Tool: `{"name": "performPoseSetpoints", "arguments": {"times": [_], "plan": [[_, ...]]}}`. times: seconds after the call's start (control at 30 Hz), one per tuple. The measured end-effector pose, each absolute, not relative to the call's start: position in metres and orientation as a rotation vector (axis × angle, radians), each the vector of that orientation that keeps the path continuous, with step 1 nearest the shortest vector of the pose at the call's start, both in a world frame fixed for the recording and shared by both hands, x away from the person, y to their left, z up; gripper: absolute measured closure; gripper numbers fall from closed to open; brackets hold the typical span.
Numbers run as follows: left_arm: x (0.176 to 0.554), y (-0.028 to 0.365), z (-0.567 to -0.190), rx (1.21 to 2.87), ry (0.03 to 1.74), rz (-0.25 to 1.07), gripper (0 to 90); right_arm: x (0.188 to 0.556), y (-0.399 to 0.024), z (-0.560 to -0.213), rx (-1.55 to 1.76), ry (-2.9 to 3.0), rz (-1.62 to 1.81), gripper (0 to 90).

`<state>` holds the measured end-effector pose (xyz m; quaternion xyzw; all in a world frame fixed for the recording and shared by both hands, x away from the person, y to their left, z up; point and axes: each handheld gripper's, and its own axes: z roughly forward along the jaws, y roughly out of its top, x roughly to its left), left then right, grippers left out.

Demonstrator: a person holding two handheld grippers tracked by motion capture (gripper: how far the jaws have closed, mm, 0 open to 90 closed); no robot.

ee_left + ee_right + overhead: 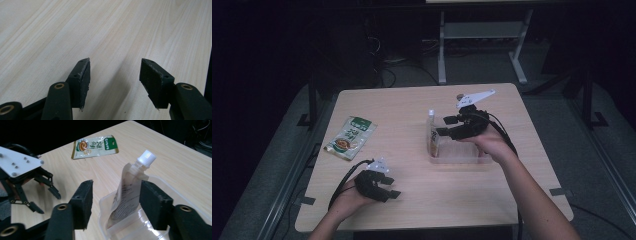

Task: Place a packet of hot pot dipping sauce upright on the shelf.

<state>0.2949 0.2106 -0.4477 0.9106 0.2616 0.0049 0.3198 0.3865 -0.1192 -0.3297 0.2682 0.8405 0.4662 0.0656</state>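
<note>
Right gripper [115, 195] stood wide apart around the spout pouch [127, 192], gripping nothing, inside the clear tray's [462, 159] left wall; left gripper [113, 80] open, empty.

Dark lab: bare wooden table [422, 200], metal stand frame [482, 45].

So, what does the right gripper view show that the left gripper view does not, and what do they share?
The right gripper view has the spouted pouch leaning upright against the wall of the clear container, seen between the open jaws of the right gripper, whose pads do not press on it. Farther off lie the green sachet and the left gripper with its white plate. The left gripper view has that gripper's own pads, open over bare wood, close up. Both share the light wooden table and a pair of black jaws rising from the bottom.
</note>
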Motion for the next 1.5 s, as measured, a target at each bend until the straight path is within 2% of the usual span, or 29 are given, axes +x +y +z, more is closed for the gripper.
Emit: {"name": "performPoseSetpoints", "arguments": {"times": [0.2, 0.53, 1.1, 1.5], "plan": [[0.292, 0.209, -0.447, 2.38, 0.693, 0.012, 41.0, 0.374, -0.124, -0.328, 0.817, 2.539, 1.392, 36.0], [0.291, 0.209, -0.446, 2.373, 0.686, 0.02, 40.7, 0.348, -0.131, -0.338, 0.811, 2.526, 1.421, 31.6], [0.288, 0.211, -0.446, 2.371, 0.684, 0.034, 40.5, 0.296, -0.142, -0.385, 0.791, 2.53, 1.407, 27.1], [0.287, 0.216, -0.445, 2.364, 0.697, 0.048, 40.5, 0.279, -0.155, -0.417, 0.857, 2.533, 1.389, 24.1]]}}
